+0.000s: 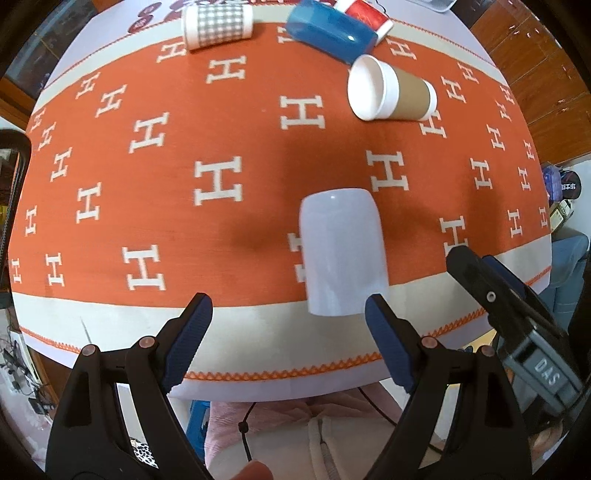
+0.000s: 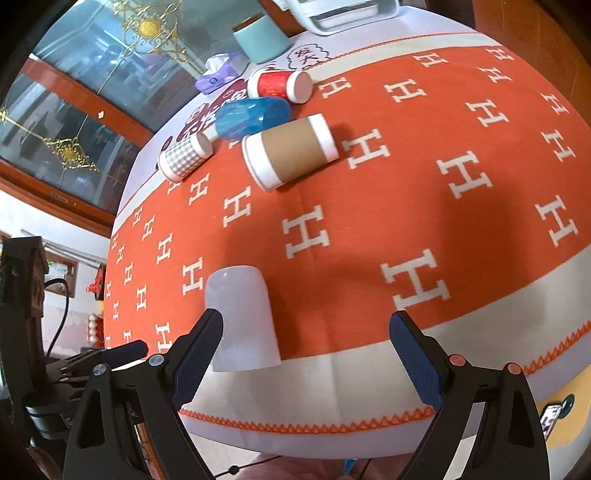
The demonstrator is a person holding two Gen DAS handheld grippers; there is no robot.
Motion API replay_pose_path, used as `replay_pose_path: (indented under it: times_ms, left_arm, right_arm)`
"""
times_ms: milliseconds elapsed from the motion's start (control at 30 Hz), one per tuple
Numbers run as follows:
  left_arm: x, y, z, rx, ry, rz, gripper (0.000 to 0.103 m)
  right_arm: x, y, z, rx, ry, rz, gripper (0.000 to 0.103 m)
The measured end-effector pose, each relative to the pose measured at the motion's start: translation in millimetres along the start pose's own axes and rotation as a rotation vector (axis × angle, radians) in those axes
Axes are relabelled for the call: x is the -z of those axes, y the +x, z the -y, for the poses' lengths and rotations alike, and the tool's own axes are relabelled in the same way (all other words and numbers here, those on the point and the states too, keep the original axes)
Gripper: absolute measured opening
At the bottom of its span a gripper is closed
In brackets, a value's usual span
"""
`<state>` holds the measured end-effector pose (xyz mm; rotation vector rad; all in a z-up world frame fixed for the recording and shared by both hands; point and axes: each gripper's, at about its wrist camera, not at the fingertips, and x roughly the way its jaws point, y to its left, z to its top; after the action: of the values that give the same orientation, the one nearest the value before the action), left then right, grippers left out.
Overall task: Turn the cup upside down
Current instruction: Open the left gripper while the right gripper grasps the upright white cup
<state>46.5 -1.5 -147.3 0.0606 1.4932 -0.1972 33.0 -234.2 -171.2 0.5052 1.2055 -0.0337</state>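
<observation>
A pale lavender cup (image 1: 341, 251) stands upside down near the front edge of the table, base up; it also shows in the right wrist view (image 2: 242, 317). My left gripper (image 1: 290, 308) is open and empty, pulled back over the table edge, the cup just ahead of its right finger. My right gripper (image 2: 306, 328) is open and empty, the cup just beyond its left finger. The right gripper also shows at the right of the left wrist view (image 1: 491, 291).
An orange cloth with white H marks (image 1: 221, 177) covers the table. At the back lie on their sides a brown-sleeved paper cup (image 1: 391, 90), a blue cup (image 1: 328, 29), a red cup (image 1: 365, 13) and a grey checked cup (image 1: 218, 24). A teal canister (image 2: 260, 37) stands farther back.
</observation>
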Motion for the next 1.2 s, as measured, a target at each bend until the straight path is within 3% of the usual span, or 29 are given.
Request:
replay_pose_path:
  times_ms: [267,533,800,1000,1200]
  left_arm:
    - [-2.7,-5.4,-29.8,-0.021,-0.023,0.027,0.083]
    - [-7.2,2.9,-68.4,-0.034,-0.071,0.038,0.083]
    - [-11.4,32.1,-89.6,0.021,-0.082,-0.035,0.076]
    - [-18.5,44.0,-91.3,0.047,-0.062,-0.056,0.076]
    - [-28.3,49.7,-87.4,0.049,-0.039,-0.05,0.076]
  right_arm:
    - [-8.9,8.2,-17.2,-0.054,-0.021,-0.027,0.093]
    - [-20.7,44.8,-19.6,-0.127,0.028,-0.152,0.093]
    - [-29.1,87.0,-30.6,-0.146,-0.01,-0.281,0.093]
    - [-35.6,113.5,-37.9,-0.153,-0.064,-0.378,0.084]
    - [-36.6,129.2,-47.7,-0.213,-0.101,-0.441,0.065]
